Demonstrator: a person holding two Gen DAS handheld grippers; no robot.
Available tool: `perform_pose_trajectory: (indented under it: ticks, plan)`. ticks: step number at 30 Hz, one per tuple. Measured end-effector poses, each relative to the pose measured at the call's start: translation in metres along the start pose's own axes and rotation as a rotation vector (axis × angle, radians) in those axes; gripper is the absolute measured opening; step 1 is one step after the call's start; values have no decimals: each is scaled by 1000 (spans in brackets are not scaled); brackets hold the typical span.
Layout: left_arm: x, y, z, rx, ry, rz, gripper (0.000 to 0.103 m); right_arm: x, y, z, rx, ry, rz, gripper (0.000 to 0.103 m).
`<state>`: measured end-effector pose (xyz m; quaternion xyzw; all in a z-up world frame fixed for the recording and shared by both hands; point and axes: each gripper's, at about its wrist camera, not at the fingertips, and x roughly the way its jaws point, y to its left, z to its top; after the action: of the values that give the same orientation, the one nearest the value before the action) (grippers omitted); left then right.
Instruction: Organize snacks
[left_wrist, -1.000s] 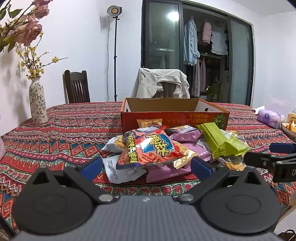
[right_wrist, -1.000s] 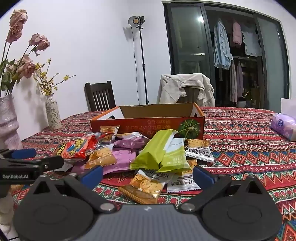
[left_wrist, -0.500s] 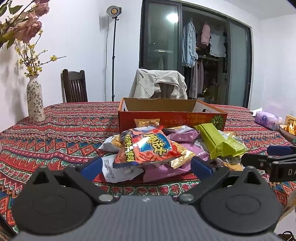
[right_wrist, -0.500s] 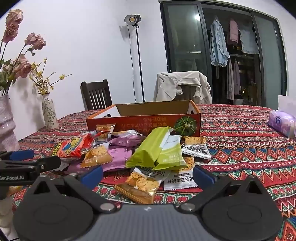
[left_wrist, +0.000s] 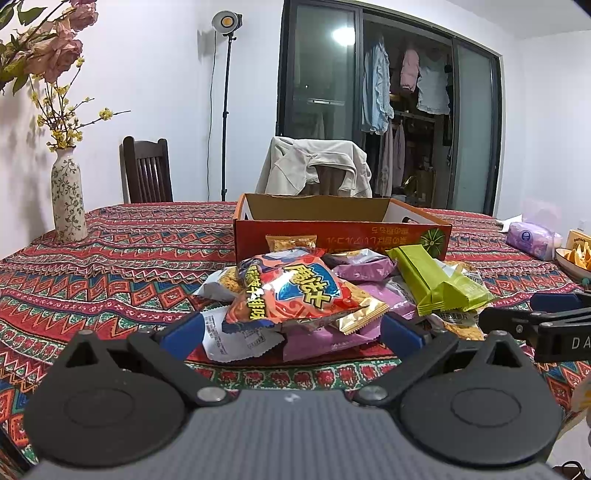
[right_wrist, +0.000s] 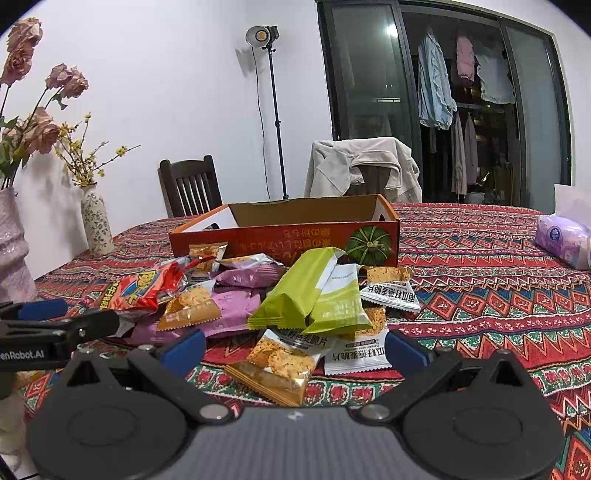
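You are hovering both wide, empty claws, left claw (left_wrist: 291, 334) and right claw (right_wrist: 293, 349), over the snack pile (right_wrist: 258, 295) near the table's front edge; next, grasp one packet for the box (right_wrist: 295, 229).

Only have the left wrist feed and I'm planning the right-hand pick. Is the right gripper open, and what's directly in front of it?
Observer: The right gripper is open and holds nothing. A gold cracker packet lies flat on the tablecloth between its fingers, nearest to it.
Operator: The green packets block my view. Anything past them?
Observer: Yes. A white packet with black print lies just right of the green packets, in front of the orange box.
Operator: Any obstacles on the left, outside my frame?
Observer: A pale pink vase stands at the near-left edge of the right wrist view, closer than the floral one you can see.
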<state>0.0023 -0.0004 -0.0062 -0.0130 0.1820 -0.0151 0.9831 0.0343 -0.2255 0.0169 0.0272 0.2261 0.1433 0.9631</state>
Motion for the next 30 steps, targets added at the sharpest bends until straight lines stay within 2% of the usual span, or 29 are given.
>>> perform_pose_trajectory:
  ticks: [30]
  plan:
    - [-1,0,-1,3,-11,-7,103,0,1,1,-9,3,-1,103]
